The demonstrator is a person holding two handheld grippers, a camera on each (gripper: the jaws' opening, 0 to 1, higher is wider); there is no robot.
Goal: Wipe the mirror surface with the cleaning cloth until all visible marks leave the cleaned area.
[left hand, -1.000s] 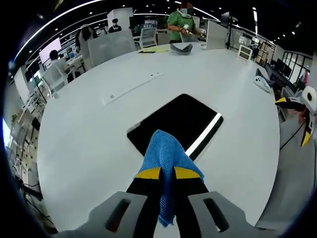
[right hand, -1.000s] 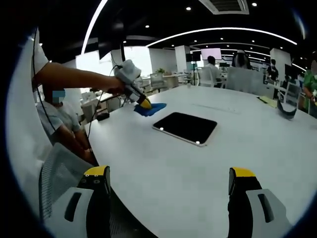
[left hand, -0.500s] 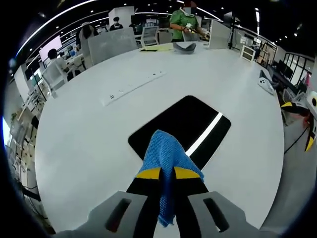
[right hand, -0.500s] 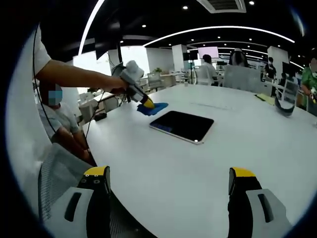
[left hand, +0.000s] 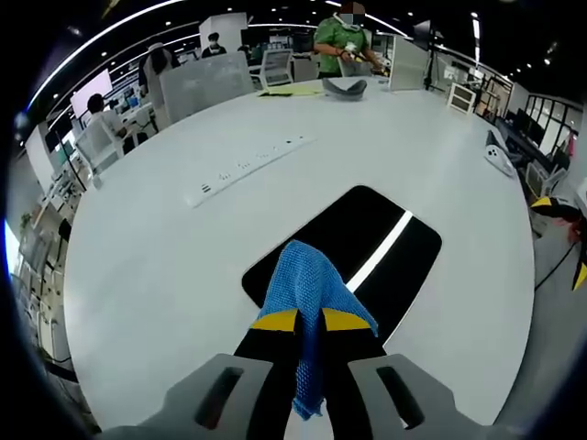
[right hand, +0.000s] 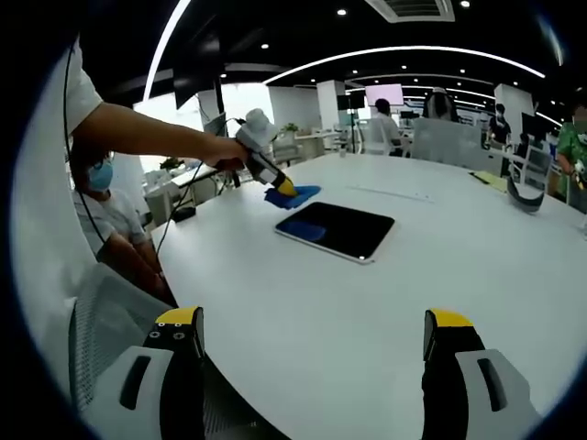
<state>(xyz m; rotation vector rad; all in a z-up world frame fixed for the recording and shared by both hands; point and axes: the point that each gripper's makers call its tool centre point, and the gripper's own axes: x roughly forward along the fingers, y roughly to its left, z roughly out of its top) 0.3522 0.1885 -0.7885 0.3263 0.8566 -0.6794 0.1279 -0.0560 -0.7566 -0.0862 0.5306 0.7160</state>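
Clamping knitted blue cloth [left hand: 307, 286] over glossy rectangular mirror [left hand: 367, 238]

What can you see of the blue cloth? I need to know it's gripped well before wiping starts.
The blue cloth is a knitted, mesh-like fabric, pinched between the shut jaws of the left gripper. It fans forward past the yellow tips over the near edge of the dark mirror, and a tail hangs back between the jaws.

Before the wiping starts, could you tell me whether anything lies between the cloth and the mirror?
Nothing visible does. The cloth, held in the left tongs, hangs at the mirror's near edge, with bare table around.
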